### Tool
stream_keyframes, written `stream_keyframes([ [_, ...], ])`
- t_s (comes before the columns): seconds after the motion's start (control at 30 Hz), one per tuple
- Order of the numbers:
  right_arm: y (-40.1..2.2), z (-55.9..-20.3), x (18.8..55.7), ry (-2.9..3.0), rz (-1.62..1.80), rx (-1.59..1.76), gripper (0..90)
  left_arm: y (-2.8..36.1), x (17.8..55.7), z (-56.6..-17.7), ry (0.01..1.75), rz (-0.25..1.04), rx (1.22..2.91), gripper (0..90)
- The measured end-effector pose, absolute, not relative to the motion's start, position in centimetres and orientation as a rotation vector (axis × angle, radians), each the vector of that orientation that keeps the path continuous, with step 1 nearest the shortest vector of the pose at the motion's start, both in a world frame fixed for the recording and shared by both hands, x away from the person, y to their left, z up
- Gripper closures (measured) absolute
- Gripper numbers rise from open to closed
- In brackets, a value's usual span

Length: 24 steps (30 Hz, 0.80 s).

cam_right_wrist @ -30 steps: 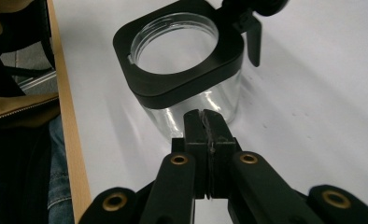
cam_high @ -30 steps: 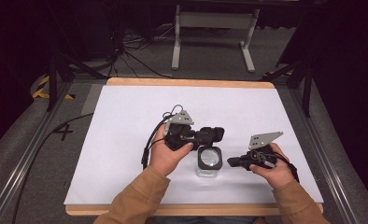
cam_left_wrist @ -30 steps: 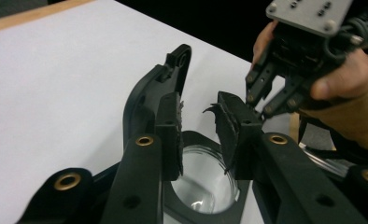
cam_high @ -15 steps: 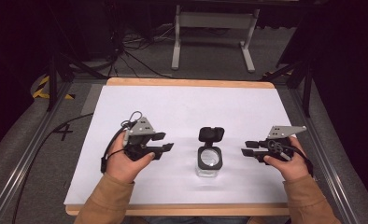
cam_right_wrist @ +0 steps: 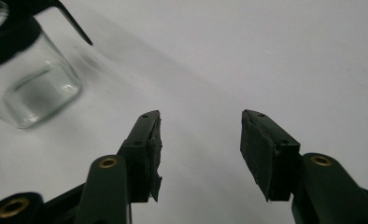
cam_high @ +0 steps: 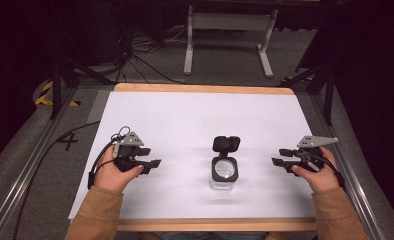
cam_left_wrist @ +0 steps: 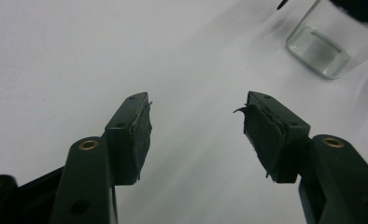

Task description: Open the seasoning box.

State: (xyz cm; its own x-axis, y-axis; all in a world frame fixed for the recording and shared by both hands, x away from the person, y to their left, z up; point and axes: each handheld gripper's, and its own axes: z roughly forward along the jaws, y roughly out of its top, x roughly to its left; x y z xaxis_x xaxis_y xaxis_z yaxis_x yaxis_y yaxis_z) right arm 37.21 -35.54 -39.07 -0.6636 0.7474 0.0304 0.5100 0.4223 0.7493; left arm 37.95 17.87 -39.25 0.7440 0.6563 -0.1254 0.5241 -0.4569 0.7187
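A clear glass jar point(cam_high: 224, 172) is seen standing upright on the white table point(cam_high: 185, 120), near the middle of the near edge, its black hinged lid point(cam_high: 226, 144) flipped open and lying back toward the far edge. Nothing is touching the jar.

The left gripper point(cam_high: 152, 163) is held by the left hand point(cam_high: 112, 172) near the table's left edge, well apart from the jar, with its tips pointed toward it. In the left gripper view its jaws are seen spread wide with only bare table between the pads point(cam_left_wrist: 140, 135), and the jar's base point(cam_left_wrist: 329, 42) is seen at the upper right.

The right gripper point(cam_high: 277, 157) is held by the right hand point(cam_high: 317, 175) near the right edge, also well apart from the jar and aimed at it. Its jaws are likewise parted wide and nothing is gripped; in the right gripper view the jar point(cam_right_wrist: 32, 84) is seen at the upper left.
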Motion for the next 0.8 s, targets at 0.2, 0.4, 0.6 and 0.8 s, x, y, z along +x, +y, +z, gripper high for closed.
stream_keyframes([
  [0.2,-36.3,-40.8,37.9,2.338,1.069,1.134,49.0,18.4,38.7,-40.9,0.887,0.241,2.142,38.0],
  [0.4,-36.7,-42.0,38.4,2.288,1.081,1.156,47.9,18.3,39.2,-42.5,0.876,0.282,2.138,37.8],
  [0.6,-36.4,-43.0,38.6,2.271,1.076,1.164,46.9,17.7,39.3,-43.1,0.868,0.304,2.163,36.6],
  [0.8,-36.2,-43.3,38.5,2.271,1.059,1.148,45.8,17.0,39.6,-43.5,0.902,0.266,2.174,36.4],
])
